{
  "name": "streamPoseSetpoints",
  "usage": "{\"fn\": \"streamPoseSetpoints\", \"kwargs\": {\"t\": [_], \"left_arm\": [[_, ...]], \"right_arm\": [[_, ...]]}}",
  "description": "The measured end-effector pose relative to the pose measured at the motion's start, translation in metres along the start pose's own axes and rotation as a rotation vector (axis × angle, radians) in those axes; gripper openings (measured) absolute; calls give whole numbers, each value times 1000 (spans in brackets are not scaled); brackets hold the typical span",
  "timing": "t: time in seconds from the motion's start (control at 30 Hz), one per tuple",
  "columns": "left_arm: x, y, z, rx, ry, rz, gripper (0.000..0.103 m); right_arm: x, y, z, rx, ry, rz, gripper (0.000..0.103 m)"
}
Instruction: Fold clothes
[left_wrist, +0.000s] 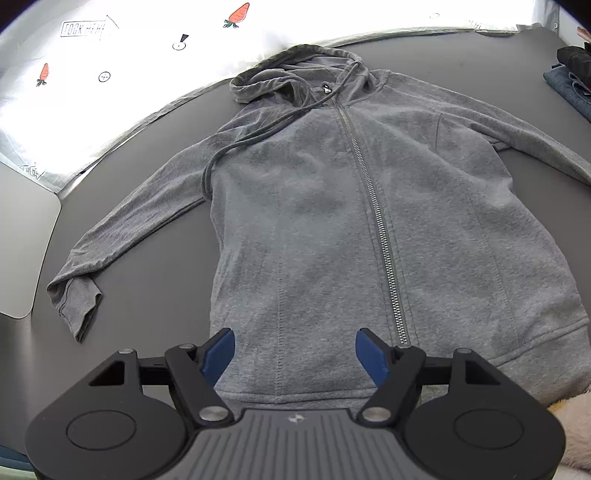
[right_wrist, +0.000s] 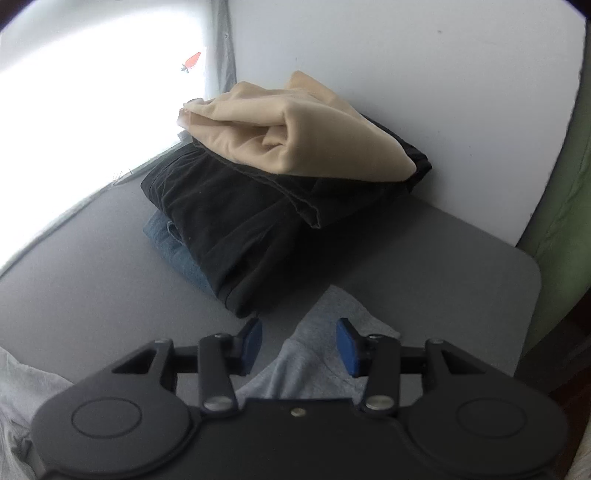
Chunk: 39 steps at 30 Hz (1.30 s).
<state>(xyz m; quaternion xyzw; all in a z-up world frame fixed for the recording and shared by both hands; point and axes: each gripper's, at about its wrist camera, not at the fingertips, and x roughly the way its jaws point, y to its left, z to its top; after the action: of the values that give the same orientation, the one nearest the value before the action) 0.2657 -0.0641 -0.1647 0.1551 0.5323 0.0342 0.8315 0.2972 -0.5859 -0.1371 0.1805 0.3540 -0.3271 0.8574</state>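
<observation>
Left tool (left_wrist: 295, 354) is hovering spread over the zip hoodie's (left_wrist: 332, 221) hem; right tool (right_wrist: 299, 345), spread, is straddling its sleeve cuff (right_wrist: 332, 332), risking snagging the drawstring (left_wrist: 236, 147).

I count one grey hoodie (left_wrist: 325, 221) spread on the one desk (left_wrist: 155, 295), with two sleeves and one zip. My two tongs, left (left_wrist: 295, 354) and right (right_wrist: 299, 345), each have two blue pads. One stack holds three folded garments: beige (right_wrist: 295, 133), black (right_wrist: 240, 221), denim (right_wrist: 173, 247).
</observation>
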Motion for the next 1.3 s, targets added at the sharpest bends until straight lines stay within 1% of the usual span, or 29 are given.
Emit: {"fn": "streamPoseSetpoints", "kwargs": {"t": [0.1,0.17,0.23,0.27,0.3,0.33,0.37,0.4,0.43,0.47,0.53,0.57,0.6,0.63,0.73,0.77,0.87,0.9,0.93,0.97,1.0,1.07,1.1,1.13,1.3], "left_arm": [[1,0,0,5,11,9,73],[2,-1,0,10,18,14,73],[3,-2,2,23,22,11,73],[4,-4,3,33,23,8,73],[4,-6,4,45,23,5,73],[3,-9,5,61,20,1,73],[3,-11,6,76,17,-3,73],[3,-14,7,91,14,-7,73],[2,-17,8,106,11,-11,73],[2,-20,9,121,8,-15,73],[0,-25,9,153,1,-20,74],[0,-28,8,169,-3,-18,74],[0,-31,7,184,-7,-14,75],[-1,-32,6,192,-9,-10,75],[0,-30,6,181,-1,-10,76],[0,-30,6,178,2,-10,76],[1,-28,6,167,9,-9,76],[1,-27,6,164,12,-10,76],[2,-28,7,164,14,-12,76],[2,-28,8,166,14,-14,76],[2,-29,8,170,13,-16,76],[2,-30,8,171,15,-17,77],[3,-30,8,171,18,-17,78],[3,-30,8,170,20,-17,79],[9,-28,9,157,43,-24,79]], "right_arm": [[7,-12,-12,24,24,8,45],[11,-10,-19,-1,29,65,45],[5,1,-29,-71,11,197,46],[0,10,-35,-135,8,284,48],[-4,22,-41,-204,9,354,53],[-6,35,-48,-273,6,400,56],[-8,48,-54,-343,3,443,62],[-7,61,-60,-413,4,465,65],[-4,72,-66,-475,11,461,65],[2,86,-72,-553,32,441,63],[15,101,-78,-639,79,408,43],[21,106,-80,-669,105,391,3],[25,108,-78,-681,122,382,3],[26,107,-74,-679,116,385,3],[31,105,-51,-614,56,366,3],[33,105,-42,-597,28,357,3],[42,114,-21,-530,-105,332,3],[45,117,-14,-509,-147,323,7],[48,121,-13,-500,-162,312,9],[51,128,-13,-518,-147,297,22],[48,130,-16,-530,-151,289,39],[44,131,-22,-548,-158,274,48],[40,122,-25,-505,-158,283,53],[38,113,-28,-460,-155,286,54],[66,47,-39,-149,-70,121,58]]}}
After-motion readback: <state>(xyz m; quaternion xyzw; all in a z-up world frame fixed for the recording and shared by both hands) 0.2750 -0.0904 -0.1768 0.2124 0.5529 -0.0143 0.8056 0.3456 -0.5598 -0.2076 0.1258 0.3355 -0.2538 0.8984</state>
